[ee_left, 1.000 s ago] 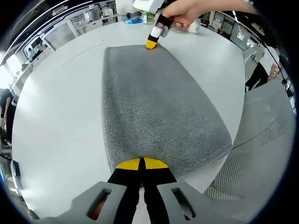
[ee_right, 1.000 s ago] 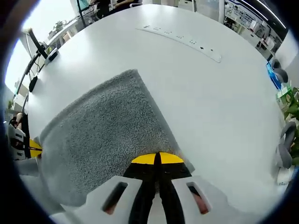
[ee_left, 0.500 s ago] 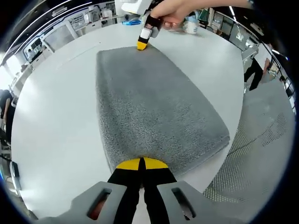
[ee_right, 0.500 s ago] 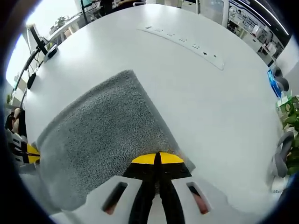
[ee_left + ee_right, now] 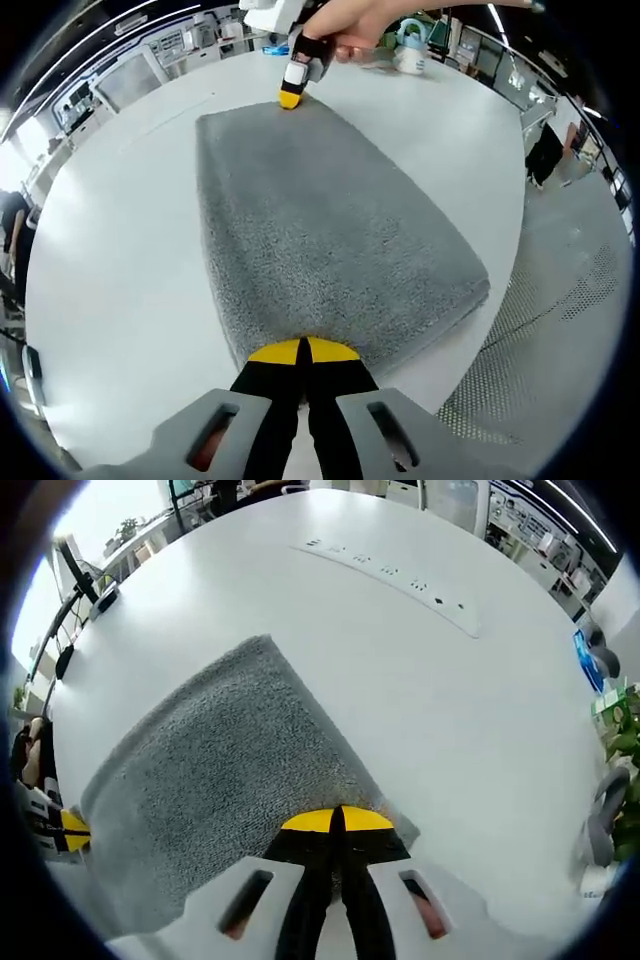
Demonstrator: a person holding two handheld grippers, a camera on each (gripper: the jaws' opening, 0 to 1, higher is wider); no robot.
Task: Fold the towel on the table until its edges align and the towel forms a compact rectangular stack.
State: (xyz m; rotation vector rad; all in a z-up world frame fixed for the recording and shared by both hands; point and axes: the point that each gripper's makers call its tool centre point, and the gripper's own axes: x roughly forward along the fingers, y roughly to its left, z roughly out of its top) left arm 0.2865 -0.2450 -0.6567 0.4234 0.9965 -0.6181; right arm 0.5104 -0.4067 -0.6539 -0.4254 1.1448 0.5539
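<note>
Grey towel lies flat on the table, opposite corners pinched in both closed jaws.

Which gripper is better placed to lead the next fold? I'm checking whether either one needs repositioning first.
Probably neither alone. The left gripper and the right gripper are each shut on an opposite corner of the gray towel, so both look equally ready to move together.

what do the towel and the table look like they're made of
Towel: grey terry-like cloth, matte, judging by its nubby looped pile and soft rounded edges. Table: smooth white hard top, perhaps laminate or painted board, with a faint even sheen; the exact material is unclear.
</note>
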